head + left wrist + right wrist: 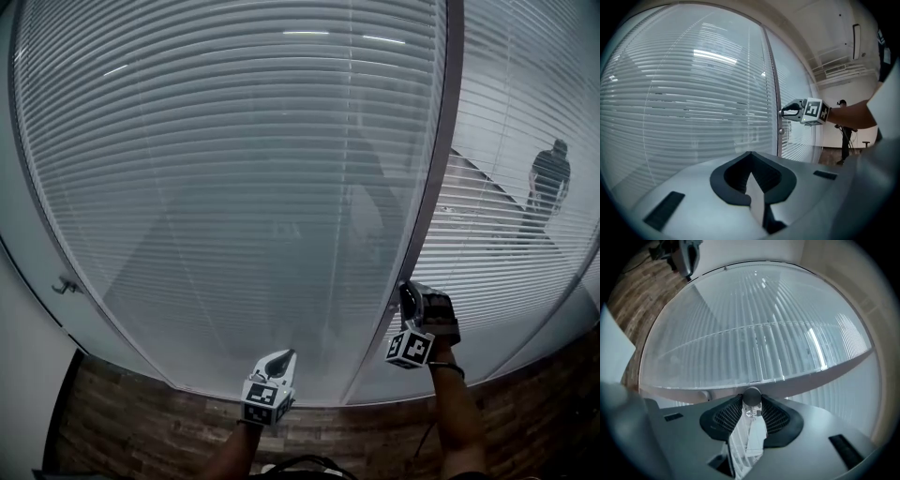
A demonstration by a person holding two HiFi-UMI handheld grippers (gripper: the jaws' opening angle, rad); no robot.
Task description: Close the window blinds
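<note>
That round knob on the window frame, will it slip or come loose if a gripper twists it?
The knob looks small, round and smooth, so it may slip in a light grip. It sits on the frame, so it probably turns in place rather than lifting off. The right gripper is shut on it.

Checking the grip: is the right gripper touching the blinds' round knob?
Touching. The right gripper view shows the round knob sitting between the jaws of the right gripper, both jaws pressed against its sides.

From above, the right gripper (407,295) hides the knob (751,396). The person (549,178) beyond the blinds (506,103) is only a dim outline.
</note>
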